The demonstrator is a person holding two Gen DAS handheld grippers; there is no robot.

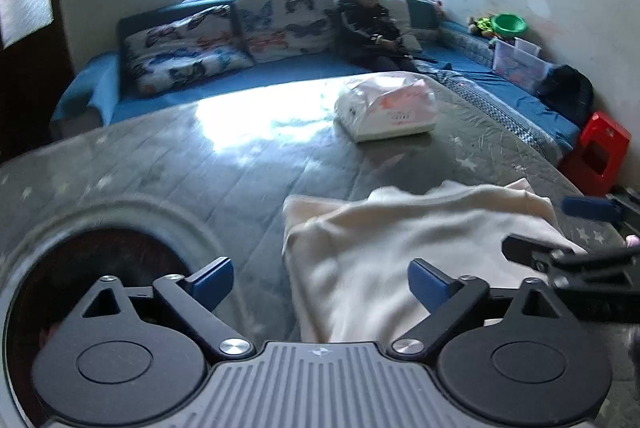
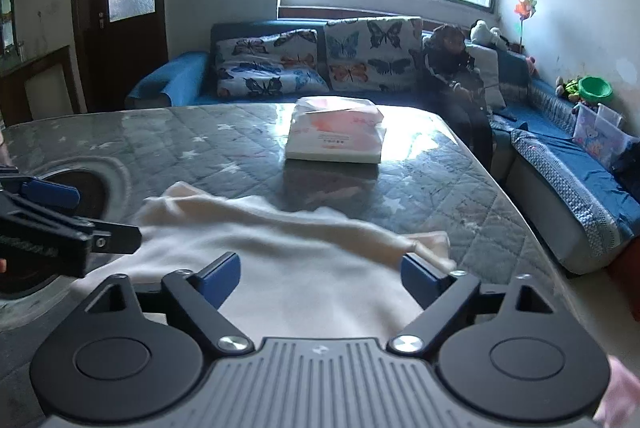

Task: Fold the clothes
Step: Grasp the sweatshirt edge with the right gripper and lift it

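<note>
At far left of the grey star-quilted table cover (image 2: 224, 143), a round dark opening (image 1: 92, 280) is partly hidden behind the left gripper (image 1: 320, 282), whose blue-padded jaws stand spread wide with nothing pinched between them. Centre, the cream soft knit garment (image 1: 400, 248) lies rumpled and motion-blurred on the cover, its near edge cut off by both gripper bodies, with a white plastic-wrapped packet (image 2: 336, 135) lying beyond it. Rightward, the right gripper (image 2: 320, 278) hovers over the garment, jaws likewise spread and empty; contact with the cloth cannot be determined.
</note>
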